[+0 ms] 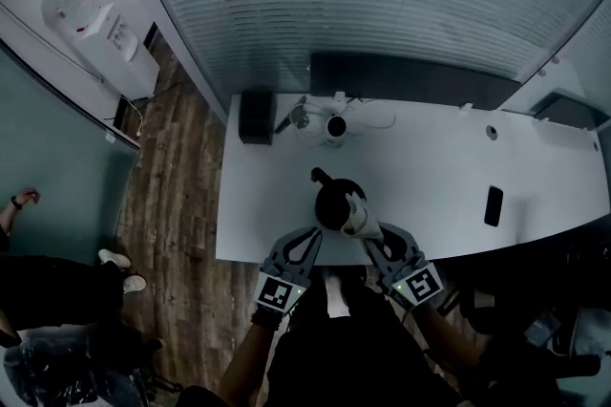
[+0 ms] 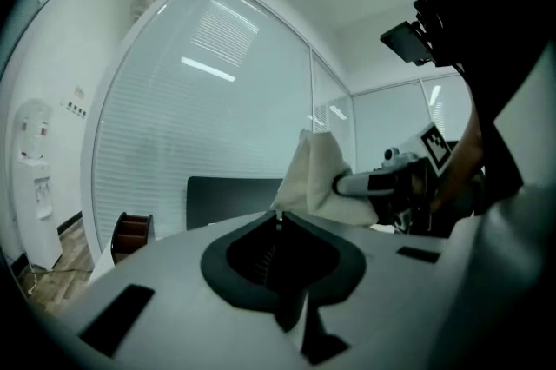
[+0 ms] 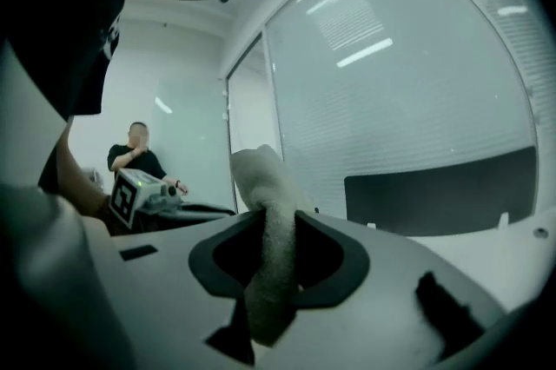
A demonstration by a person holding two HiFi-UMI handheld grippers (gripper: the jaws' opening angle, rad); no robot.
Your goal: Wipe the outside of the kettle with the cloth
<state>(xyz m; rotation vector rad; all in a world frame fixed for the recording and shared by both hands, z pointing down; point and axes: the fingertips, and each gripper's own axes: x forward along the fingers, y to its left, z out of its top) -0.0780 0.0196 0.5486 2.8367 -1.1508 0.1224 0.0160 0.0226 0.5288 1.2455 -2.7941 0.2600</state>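
Seemingly the wiping was either about to start or between strokes; nothing showed how much was done. At left, the left gripper (image 1: 311,236) had its jaws pressed together on nothing, just short of the kettle (image 1: 332,197). That black, rounded kettle stood near the front edge of the white table (image 1: 430,157), too dark to judge clean. Rightward, the right gripper (image 1: 372,238) pinched the pale cloth (image 1: 358,219) beside the kettle's flank.
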